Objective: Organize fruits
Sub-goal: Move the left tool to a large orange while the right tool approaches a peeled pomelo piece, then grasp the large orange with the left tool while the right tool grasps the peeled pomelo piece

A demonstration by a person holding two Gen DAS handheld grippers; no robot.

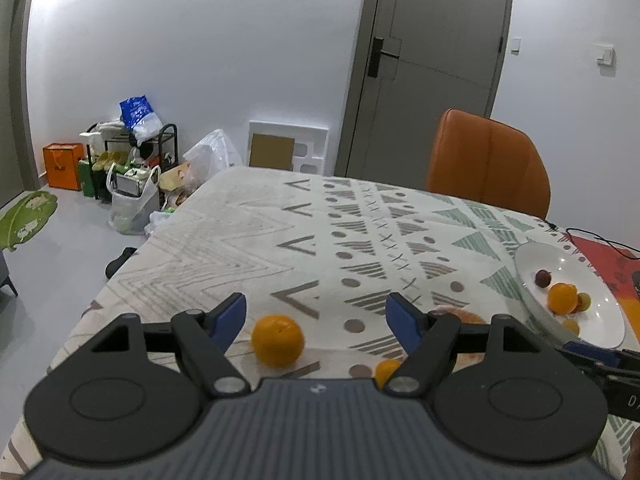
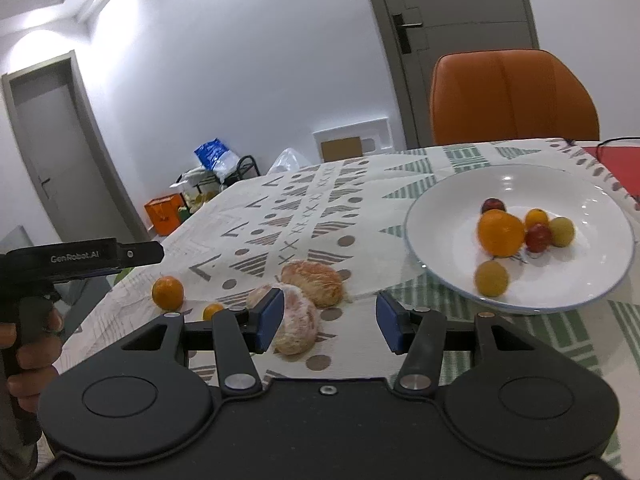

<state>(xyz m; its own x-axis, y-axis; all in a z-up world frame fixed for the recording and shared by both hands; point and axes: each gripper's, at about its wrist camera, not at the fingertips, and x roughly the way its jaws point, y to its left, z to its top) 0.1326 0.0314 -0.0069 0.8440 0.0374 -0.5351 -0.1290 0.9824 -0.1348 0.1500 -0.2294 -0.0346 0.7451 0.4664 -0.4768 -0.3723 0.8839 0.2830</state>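
Left wrist view: fingers (image 1: 404, 322) hide peeled fruit (image 1: 460, 314).

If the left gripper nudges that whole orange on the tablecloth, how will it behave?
The orange is round and rests free on the flat tablecloth, so it would probably roll. Its skin looks smooth and firm, so it would likely hold shape but might slip.

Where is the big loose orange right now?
In the left wrist view the orange sits on the tablecloth, just ahead of the open left claw, left of the white plate.
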